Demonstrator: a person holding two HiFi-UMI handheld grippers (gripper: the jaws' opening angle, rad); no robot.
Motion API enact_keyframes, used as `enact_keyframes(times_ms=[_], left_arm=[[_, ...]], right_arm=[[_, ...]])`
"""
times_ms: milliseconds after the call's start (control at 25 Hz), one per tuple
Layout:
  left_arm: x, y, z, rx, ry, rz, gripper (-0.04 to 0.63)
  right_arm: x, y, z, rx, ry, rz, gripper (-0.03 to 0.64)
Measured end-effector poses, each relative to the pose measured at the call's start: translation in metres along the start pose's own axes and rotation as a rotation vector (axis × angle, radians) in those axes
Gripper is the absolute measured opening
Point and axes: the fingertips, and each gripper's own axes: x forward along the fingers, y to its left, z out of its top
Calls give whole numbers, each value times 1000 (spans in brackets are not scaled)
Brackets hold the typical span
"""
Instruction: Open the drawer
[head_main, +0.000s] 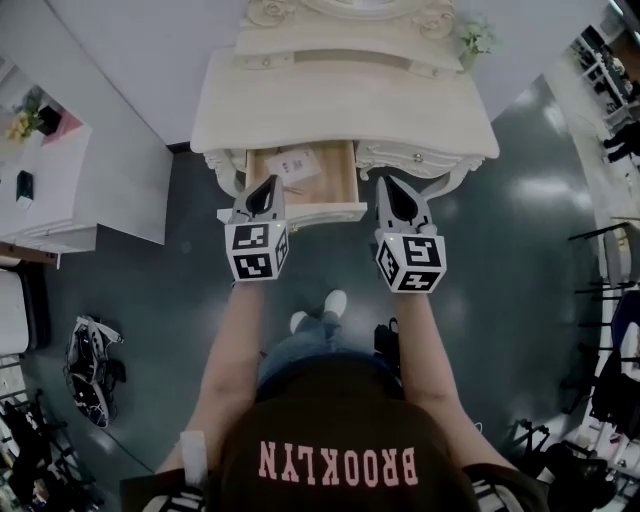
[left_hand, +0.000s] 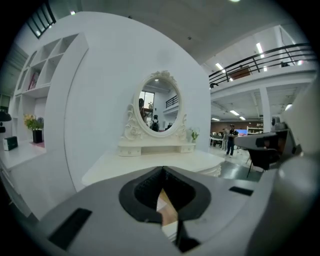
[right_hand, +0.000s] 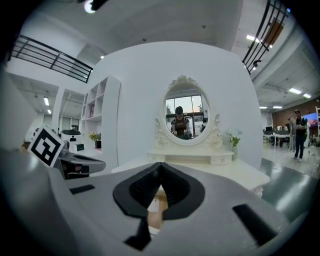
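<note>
The shallow wood-lined, cream-fronted drawer (head_main: 335, 190) stands pulled out from the middle of the cream vanity tabletop (head_main: 340, 105), pointing toward the person, its front panel running left-right. The left claw (head_main: 266, 185) and right claw (head_main: 392, 185) hover near its front corners, both pinched together and empty.

Carrier: a cream, carved dressing table (head_main: 340, 105) standing against a white wall.
Back of top: an oval mirror (right_hand: 186, 117) on a low riser, with a small vase of flowers (right_hand: 233, 142) at its right end.
Drawer (head_main: 290, 214): pulled out at the centre, with a wooden bottom and a printed paper (head_main: 295, 165) lying inside.
Floor (head_main: 500, 260): dark and glossy.
</note>
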Motion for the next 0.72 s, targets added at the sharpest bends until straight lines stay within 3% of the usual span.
enact_keyframes(times_ms=[200, 400, 720], left_arm=[[-9, -5, 46, 62, -107, -15, 6], [-18, -3, 86, 68, -202, -5, 6], [-29, -5, 122, 111, -286, -7, 6]], right_arm=[[0, 3, 41, -73, -85, 23, -3], [0, 7, 69, -127, -138, 57, -5], [-6, 9, 98, -143, -198, 71, -4]])
